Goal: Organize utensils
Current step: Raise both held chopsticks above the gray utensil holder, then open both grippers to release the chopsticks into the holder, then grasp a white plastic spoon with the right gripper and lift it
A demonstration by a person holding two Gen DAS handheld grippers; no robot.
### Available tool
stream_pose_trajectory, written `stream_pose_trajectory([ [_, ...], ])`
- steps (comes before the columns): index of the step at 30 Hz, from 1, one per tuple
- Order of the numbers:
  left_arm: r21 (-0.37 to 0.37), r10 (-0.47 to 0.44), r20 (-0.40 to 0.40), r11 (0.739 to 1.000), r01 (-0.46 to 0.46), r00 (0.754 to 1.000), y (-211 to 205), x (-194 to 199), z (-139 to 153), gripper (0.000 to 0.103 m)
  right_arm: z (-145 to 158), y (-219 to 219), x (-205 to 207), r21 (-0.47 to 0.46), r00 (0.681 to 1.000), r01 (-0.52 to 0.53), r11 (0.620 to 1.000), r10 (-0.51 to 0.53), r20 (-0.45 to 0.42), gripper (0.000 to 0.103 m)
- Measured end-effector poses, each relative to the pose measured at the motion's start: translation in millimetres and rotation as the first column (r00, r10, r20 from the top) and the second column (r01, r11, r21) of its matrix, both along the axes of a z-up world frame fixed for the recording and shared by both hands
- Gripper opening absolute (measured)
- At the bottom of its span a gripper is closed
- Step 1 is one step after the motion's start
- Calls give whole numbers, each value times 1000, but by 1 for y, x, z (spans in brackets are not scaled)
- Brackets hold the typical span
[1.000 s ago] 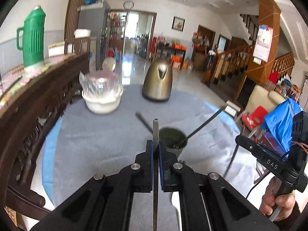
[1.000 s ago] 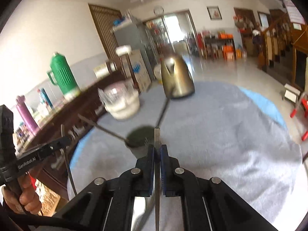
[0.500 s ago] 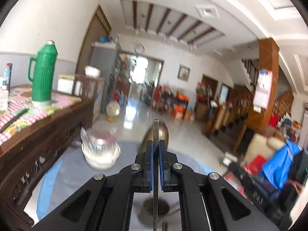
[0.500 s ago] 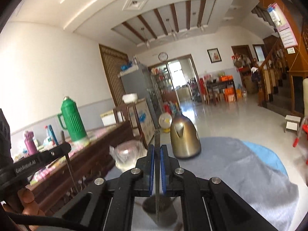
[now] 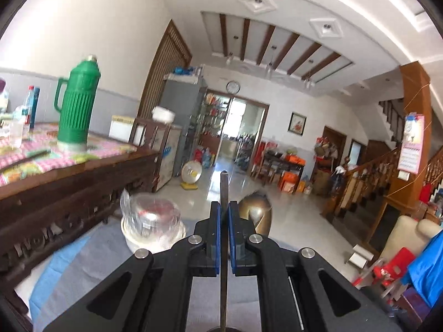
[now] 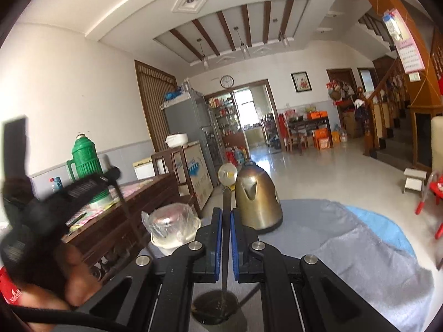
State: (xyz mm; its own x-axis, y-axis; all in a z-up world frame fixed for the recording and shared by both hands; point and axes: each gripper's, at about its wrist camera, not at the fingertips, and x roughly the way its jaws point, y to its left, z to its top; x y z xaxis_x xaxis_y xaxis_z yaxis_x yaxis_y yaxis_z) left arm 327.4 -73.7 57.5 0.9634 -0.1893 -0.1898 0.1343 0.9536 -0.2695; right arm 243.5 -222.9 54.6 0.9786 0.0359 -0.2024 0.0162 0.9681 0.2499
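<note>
My left gripper (image 5: 224,215) is shut on a thin metal utensil (image 5: 223,191), held upright, its lower end reaching toward a dark rim at the bottom edge of the left wrist view. My right gripper (image 6: 225,222) is shut on another thin metal utensil (image 6: 226,202), also upright; its lower end stands in the dark round holder cup (image 6: 218,311) just below the fingers, where another dark utensil also leans. The left gripper shows blurred in the right wrist view (image 6: 55,202), held in a hand.
A brass kettle (image 6: 257,202) and a plastic-wrapped white bowl (image 6: 173,228) stand on the grey-clothed round table (image 6: 346,249). A dark wooden sideboard (image 5: 69,188) with a green thermos (image 5: 76,105) stands to the left. Chairs and a staircase are to the right.
Both grippers have tilted upward, turning their utensils upright over the holder cup. The table has dropped low in both views and the left gripper has risen in the right wrist view.
</note>
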Motion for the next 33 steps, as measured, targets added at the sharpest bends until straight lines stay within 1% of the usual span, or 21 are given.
stream_pose_trajectory([
  [3, -2, -7, -65, 1000, 7, 998, -6, 12, -21, 5, -7, -3, -2, 2, 1000, -7, 1000, 7, -18, 6],
  [4, 9, -6, -73, 1000, 7, 997, -8, 13, -25, 5, -9, -3, -2, 5, 1000, -10, 1000, 10, -24, 6],
  [6, 60, 6, -78, 998, -1, 997, -15, 11, -29, 5, -13, -4, -1, 13, 999, -19, 1000, 20, -40, 6],
  [10, 120, -26, -62, 992, 33, 998, -20, -4, -24, 5, -23, -4, 2, 20, 994, -47, 999, 49, -95, 6],
  [12, 145, -43, -48, 988, 50, 998, -18, -16, -16, 7, -30, -7, 3, 52, 988, -78, 996, 84, -130, 7],
  [14, 151, -65, -38, 986, 70, 997, -15, -30, -9, 18, -37, -11, 6, 102, 978, -100, 990, 117, -170, 8],
  [15, 158, -66, -27, 985, 69, 997, -12, -40, -6, 30, -42, -14, 7, 140, 971, -112, 984, 138, -194, 9],
  [16, 167, -62, -11, 984, 63, 998, -9, -48, -4, 38, -46, -19, 7, 177, 965, -119, 977, 156, -212, 9],
  [18, 189, -62, 25, 980, 56, 998, 0, -72, 2, 46, -51, -27, 2, 219, 963, -113, 969, 161, -218, 10],
  [20, 218, -48, 44, 975, 37, 998, 9, -91, 6, 53, -54, -36, -11, 262, 966, -103, 960, 159, -204, 10],
  [21, 234, -37, 46, 972, 26, 998, 12, -99, 7, 60, -54, -41, -18, 278, 969, -95, 956, 153, -196, 12],
  [22, 251, -28, 43, 968, 17, 999, 15, -106, 7, 65, -54, -44, -22, 286, 970, -88, 954, 147, -191, 13],
  [25, 299, 7, 7, 954, -8, 1000, 26, -126, 2, 67, -55, -56, -45, 324, 976, -62, 944, 125, -176, 18],
  [27, 327, 26, -47, 945, -9, 999, 32, -135, -6, 69, -58, -64, -61, 339, 977, -37, 940, 105, -186, 20],
  [30, 322, 39, -127, 947, 4, 991, 46, -148, -24, 69, -66, -74, -80, 364, 972, -17, 931, 101, -211, 20],
  [33, 319, 54, -218, 947, 19, 975, 56, -157, -46, 69, -76, -78, -91, 370, 962, 0, 929, 102, -255, 20],
])
